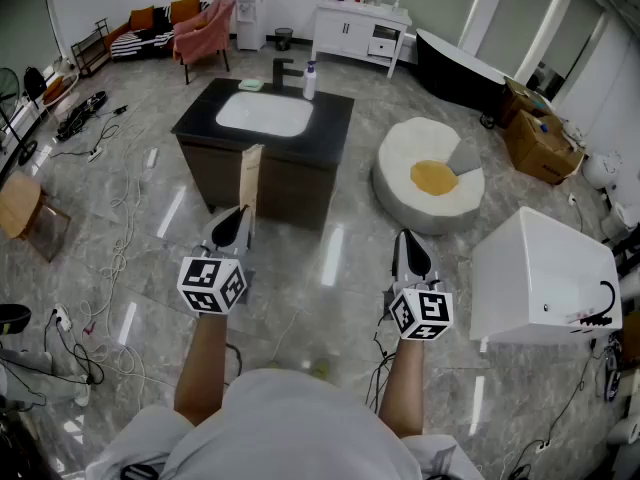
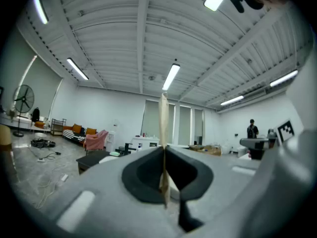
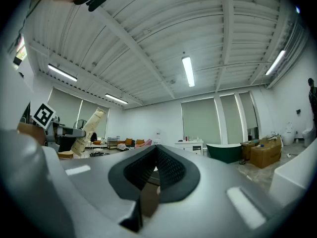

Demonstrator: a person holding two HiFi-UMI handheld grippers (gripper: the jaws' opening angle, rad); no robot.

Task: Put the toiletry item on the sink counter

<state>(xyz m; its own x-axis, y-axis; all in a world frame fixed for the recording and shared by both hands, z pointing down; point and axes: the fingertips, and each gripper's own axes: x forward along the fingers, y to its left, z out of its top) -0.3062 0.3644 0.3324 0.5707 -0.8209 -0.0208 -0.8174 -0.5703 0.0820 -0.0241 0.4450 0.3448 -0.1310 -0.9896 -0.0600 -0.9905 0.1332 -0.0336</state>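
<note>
1. The step in hand looks like the carry. The left tongs (image 1: 239,223) are clamped on the lower end of a flat tan tube (image 1: 250,173), which stands upright above them.
2. The tube is in the air over the floor, well short of the dark sink worktop (image 1: 330,128) ahead.
3. The right tongs (image 1: 411,250) are closed together with nothing between them. They are held beside the left and take no part in the hold.
4. On the worktop, a white basin (image 1: 265,115) fills the middle, with a tap (image 1: 281,71) and a white bottle (image 1: 309,80) along the far edge. Bare dark strips remain on either side of the basin.
5. The next move probably calls for walking the tube forward over the near edge and lowering it onto a bare strip, clear of the basin. A thin tube would likely topple if stood up, so laying it flat before opening the tongs seems safer.
</note>
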